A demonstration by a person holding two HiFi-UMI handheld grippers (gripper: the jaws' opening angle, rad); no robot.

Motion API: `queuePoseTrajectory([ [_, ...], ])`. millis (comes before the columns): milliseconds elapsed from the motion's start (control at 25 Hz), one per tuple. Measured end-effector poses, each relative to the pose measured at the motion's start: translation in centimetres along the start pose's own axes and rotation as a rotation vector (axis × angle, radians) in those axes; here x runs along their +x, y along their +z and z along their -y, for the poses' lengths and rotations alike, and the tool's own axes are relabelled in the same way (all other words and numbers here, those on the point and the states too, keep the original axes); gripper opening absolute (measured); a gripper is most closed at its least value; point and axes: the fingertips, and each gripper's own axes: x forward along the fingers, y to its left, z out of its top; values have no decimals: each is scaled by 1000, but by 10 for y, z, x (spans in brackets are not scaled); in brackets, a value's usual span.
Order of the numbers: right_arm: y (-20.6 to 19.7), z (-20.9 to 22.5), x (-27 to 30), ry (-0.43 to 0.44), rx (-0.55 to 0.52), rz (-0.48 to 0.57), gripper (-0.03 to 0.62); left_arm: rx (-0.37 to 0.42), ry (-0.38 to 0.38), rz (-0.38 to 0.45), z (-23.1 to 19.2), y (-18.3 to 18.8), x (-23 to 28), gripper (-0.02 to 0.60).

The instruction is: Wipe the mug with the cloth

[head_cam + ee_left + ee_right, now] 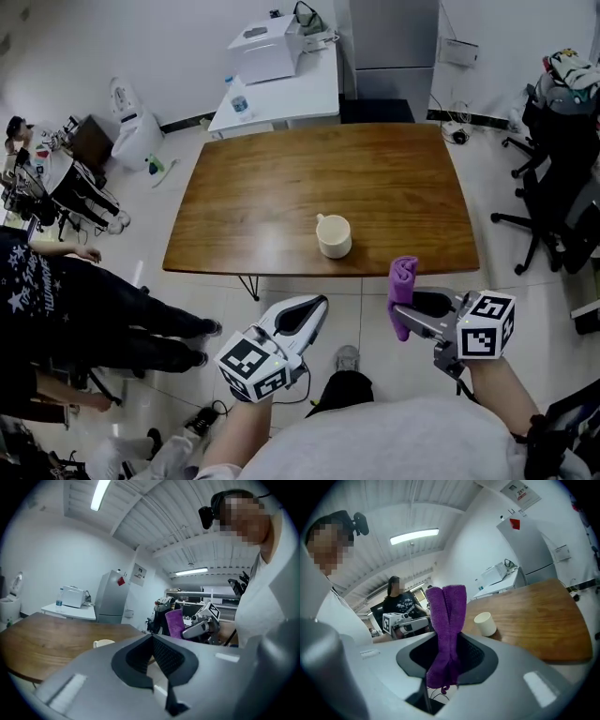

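Mug (334, 235): plain cream. Cloth (402, 286): solid purple. Surface (281, 187): mid-brown wood grain. Left tool (317, 307) and right tool (419, 309): pale grey-white shells with black pads; their cubes carry black-and-white square markers. Floor (525, 309): off-white tiles. Desk (281, 94) beyond the surface's far edge: white. Fridge (389, 47): grey, with a small red tag (121, 581). Chairs (553, 178) off the right edge: black. Person (37, 291) off the left edge: black top, white print. Shirt (394, 441) at bottom: light grey.
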Motion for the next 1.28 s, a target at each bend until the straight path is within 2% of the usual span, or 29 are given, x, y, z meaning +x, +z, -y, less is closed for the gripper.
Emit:
queuePoseTrajectory([
  [200, -47, -66, -67, -20, -34, 17, 121, 53, -9, 3, 111, -6, -34, 0],
  [320, -62, -97, -90, -29, -35, 33, 121, 56, -9, -24, 146, -8, -54, 0],
  [440, -67, -127, -104, -40, -51, 42, 121, 27, -20, -13, 168, -2, -76, 0],
  [720, -78, -173, -96, -78, -29, 55, 120, -22, -54, 3, 181, 1, -106, 0],
  [880, -86, -196, -76, -85, -23, 37, 120, -9, -87, -12, 182, 1, -129, 0],
  [1280, -94, -225, -50, -101, -42, 34, 120, 20, -107, -28, 182, -2, -161, 0],
])
